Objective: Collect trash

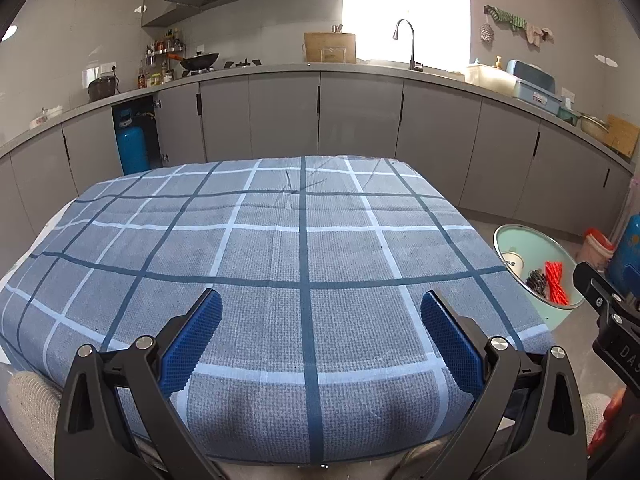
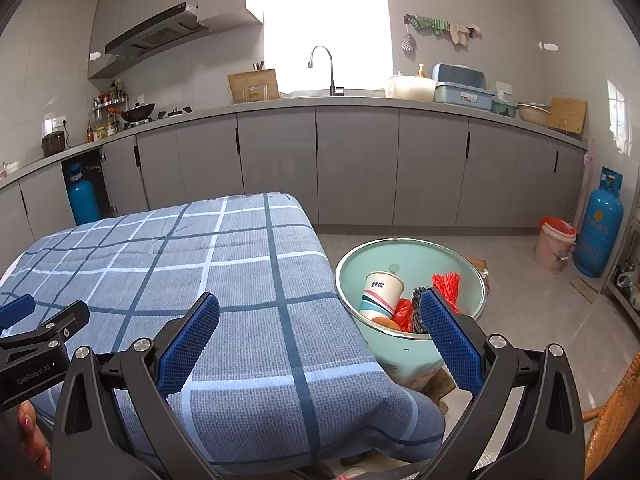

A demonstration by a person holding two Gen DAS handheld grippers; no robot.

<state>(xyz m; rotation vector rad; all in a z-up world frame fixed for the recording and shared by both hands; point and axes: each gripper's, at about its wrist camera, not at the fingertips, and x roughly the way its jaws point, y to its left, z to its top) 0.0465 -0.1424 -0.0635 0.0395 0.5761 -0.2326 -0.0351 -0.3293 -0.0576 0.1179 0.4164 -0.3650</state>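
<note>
Tabletop (image 1: 280, 248) w/ checked cloth looks bare in both views, no trash left on it that I can see. Bin (image 2: 404, 356), a mint bucket, sits on the floor just off the tabletop's right edge, near its front right corner. Inside: paper cup (image 2: 382, 294), red net (image 2: 446, 286), dark mesh wad (image 2: 418, 312), something orange (image 2: 386, 323) at the bottom, can't tell what.

Left hand-held gripper (image 1: 320, 316): jaws wide apart, nothing between them, hovering over the front edge of the tabletop. Right hand-held gripper (image 2: 320, 316): jaws also apart and empty, over the front right corner, right pad (image 2: 450, 340) overlapping the bin rim in view; touching or not, can't tell.

Judgement: collecting looks done or nearly so, since all visible trash is in the bin. Left to do, prob. only a check of floor & tabletop parts outside the views
</note>
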